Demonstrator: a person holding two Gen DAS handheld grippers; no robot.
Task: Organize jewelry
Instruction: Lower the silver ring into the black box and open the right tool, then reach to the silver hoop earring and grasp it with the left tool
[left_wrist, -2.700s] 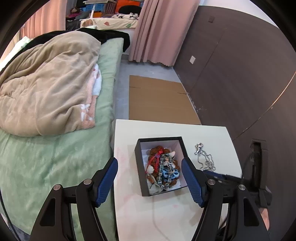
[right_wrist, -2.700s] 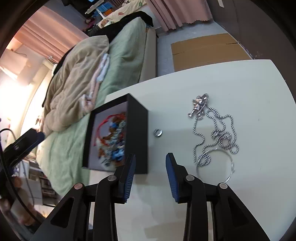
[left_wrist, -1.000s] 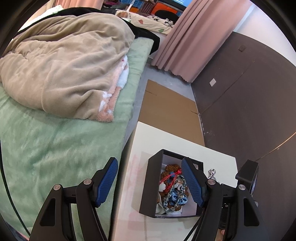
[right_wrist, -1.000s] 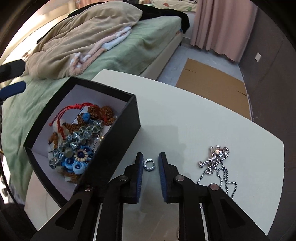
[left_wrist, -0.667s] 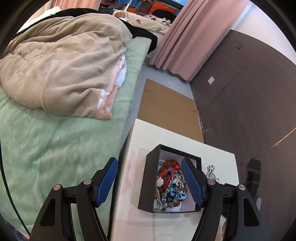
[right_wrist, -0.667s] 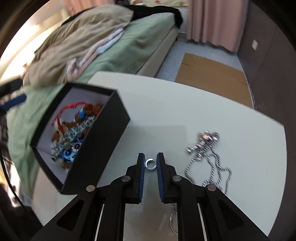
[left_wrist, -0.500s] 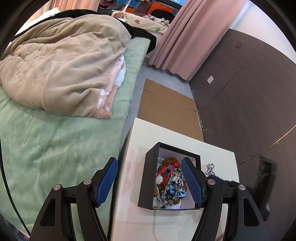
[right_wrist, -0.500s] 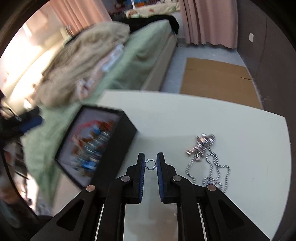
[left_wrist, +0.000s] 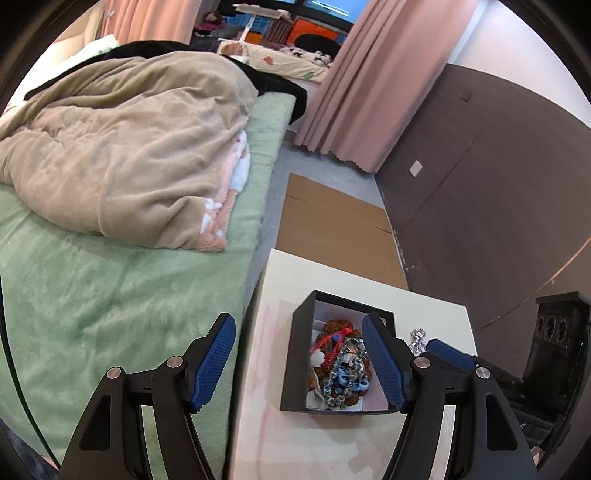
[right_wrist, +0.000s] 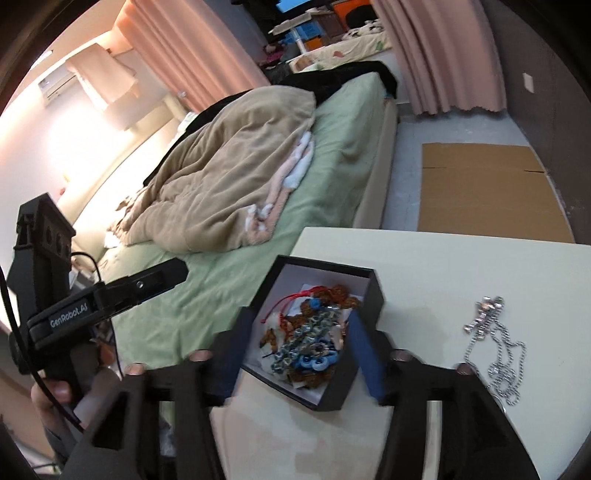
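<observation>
A black open box stands on the white table and holds several beaded bracelets and a red cord. My right gripper hovers over the box, blurred, its jaws opening, and I see nothing between them. The small silver ring is not clearly visible. A silver chain lies on the table to the right of the box. My left gripper stands open above the box's left wall, with nothing held.
A green bed with a beige blanket runs along the table's left edge. Flat cardboard lies on the floor beyond the table, beside a dark wall panel. A hand holds the left gripper's handle at the lower left.
My right gripper lifted the small silver ring off the table, swung left over the box and opened its jaws; the ring is gone from between them. The left gripper hardly moved.
</observation>
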